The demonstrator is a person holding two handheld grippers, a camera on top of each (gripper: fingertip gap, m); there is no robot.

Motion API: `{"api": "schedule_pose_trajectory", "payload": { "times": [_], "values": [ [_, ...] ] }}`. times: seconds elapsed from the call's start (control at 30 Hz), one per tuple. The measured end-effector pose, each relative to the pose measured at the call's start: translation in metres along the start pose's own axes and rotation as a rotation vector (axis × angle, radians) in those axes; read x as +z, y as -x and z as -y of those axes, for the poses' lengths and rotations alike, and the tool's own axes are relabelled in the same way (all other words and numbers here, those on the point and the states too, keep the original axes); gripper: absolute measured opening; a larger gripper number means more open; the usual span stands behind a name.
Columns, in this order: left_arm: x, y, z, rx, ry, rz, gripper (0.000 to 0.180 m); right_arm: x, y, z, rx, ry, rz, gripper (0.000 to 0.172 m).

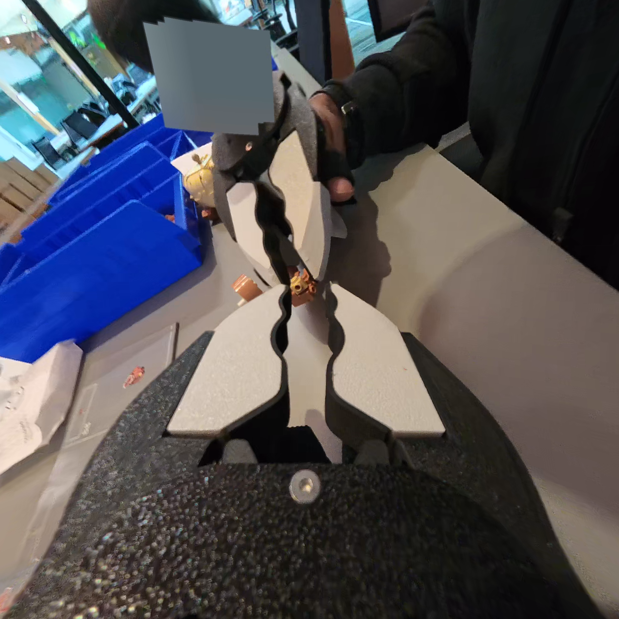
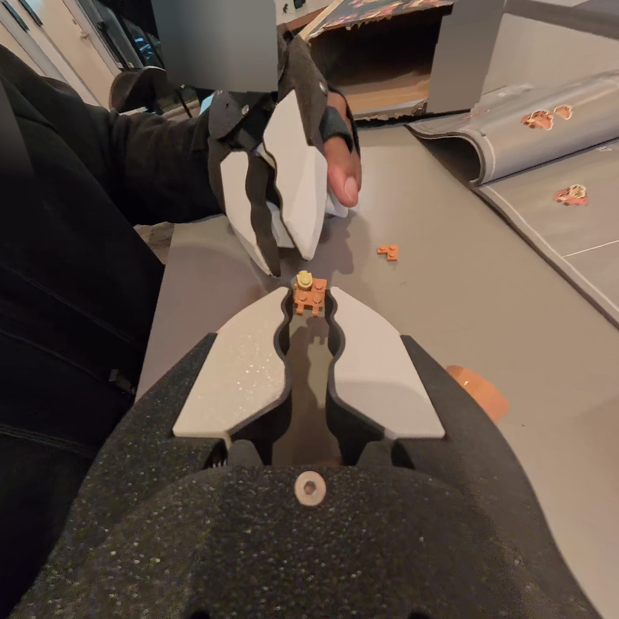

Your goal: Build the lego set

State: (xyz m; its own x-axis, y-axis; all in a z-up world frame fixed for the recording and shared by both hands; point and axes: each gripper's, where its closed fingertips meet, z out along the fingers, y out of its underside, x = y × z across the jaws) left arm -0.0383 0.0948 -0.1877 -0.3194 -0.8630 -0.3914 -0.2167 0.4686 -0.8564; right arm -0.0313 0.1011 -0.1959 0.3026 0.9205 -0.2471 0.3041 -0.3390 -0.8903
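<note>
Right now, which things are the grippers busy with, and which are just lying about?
At the grippers: orange brick piece with tan stud, clamped in right gripper; left gripper open, facing it.
Lying about: L-shaped orange plate, blue bins, booklet, cardboard box.

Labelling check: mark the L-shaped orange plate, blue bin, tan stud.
L-shaped orange plate [image 2: 390,251]: right wrist view, inner corner.
blue bin [image 1: 100,274]: left wrist view, near wall.
tan stud [image 2: 304,280]: right wrist view, top.
</note>
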Motion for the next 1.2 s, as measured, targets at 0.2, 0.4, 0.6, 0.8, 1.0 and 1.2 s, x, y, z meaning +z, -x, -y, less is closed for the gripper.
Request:
{"api": "schedule_pose_trajectory", "payload": {
  "times": [0.2,0.4,0.6,0.8,1.0,1.2],
  "values": [
    [0.003,-0.008,0.007,0.142,-0.046,0.015,0.022,0.003,0.008,-0.005,0.043,0.033,0.067,0.018],
    [0.009,-0.015,0.011,0.210,-0.065,0.005,0.022,0.004,0.014,-0.007,0.064,0.052,0.109,0.018],
    [0.011,-0.016,0.010,0.246,-0.066,0.018,0.024,0.004,0.019,-0.006,0.089,0.045,0.152,0.018],
    [0.012,-0.017,0.007,0.263,-0.052,0.015,0.022,0.002,0.022,-0.003,0.121,0.027,0.192,0.018],
    [0.011,-0.018,0.012,0.248,-0.097,0.014,0.017,0.000,0.028,0.001,0.159,0.000,0.249,0.018],
    [0.010,-0.018,0.023,0.159,-0.206,-0.003,0.017,-0.005,0.034,0.008,0.183,-0.041,0.313,0.018]
  ]
}}
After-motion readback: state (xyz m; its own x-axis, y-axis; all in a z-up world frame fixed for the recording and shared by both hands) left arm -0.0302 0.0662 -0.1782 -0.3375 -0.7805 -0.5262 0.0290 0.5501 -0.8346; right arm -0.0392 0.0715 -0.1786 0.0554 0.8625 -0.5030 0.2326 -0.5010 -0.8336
